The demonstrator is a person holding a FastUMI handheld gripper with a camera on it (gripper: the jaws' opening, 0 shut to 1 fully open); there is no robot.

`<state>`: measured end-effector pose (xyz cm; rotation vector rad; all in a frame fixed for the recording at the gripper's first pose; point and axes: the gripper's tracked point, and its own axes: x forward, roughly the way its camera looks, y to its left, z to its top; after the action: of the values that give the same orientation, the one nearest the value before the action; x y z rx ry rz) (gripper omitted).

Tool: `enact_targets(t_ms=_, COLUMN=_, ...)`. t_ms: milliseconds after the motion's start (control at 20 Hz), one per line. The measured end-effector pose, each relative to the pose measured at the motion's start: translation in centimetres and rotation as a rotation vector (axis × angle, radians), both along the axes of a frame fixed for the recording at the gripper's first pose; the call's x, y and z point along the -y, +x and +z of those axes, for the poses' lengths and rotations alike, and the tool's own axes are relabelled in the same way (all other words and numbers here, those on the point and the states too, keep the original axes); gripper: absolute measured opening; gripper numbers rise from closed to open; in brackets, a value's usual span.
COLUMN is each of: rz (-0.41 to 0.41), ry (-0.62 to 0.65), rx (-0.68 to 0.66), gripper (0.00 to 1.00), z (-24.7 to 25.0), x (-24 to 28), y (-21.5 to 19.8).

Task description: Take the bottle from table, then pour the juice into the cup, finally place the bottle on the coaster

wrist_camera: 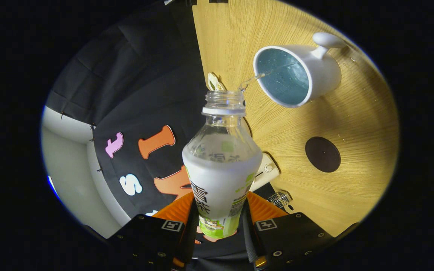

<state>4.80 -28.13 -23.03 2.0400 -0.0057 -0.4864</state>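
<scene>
because the gripper has its 2 fingers clamped on the bottle and tipped sideways, a thin stream arcs into the cup; the coaster waits nearby on the table.

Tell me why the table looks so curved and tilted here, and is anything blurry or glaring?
Gripper view: a fisheye lens bends the wooden table into a bulge, and the tipped camera tilts it. The bottle, clamped between the gripper jaws, looks sharp. The thin stream into the cup is slightly smeared. Soft glare whitens the bottle's shoulder; the coaster stays crisp.
</scene>
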Motion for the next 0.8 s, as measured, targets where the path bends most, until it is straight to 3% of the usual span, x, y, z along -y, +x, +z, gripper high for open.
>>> enact_targets(t_ms=500, rz=-0.012, ry=0.02, rx=0.008, gripper=0.55, z=0.2, x=0.2, y=0.1)
enact_targets(t_ms=650, rz=0.02, ry=-0.026, rx=-0.033, gripper=0.55, z=-0.7, x=-0.2, y=0.0)
enact_targets(t_ms=800, rz=0.081, ry=-0.149, rx=-0.124, gripper=0.55, z=-2.4, x=-0.9, y=-0.1)
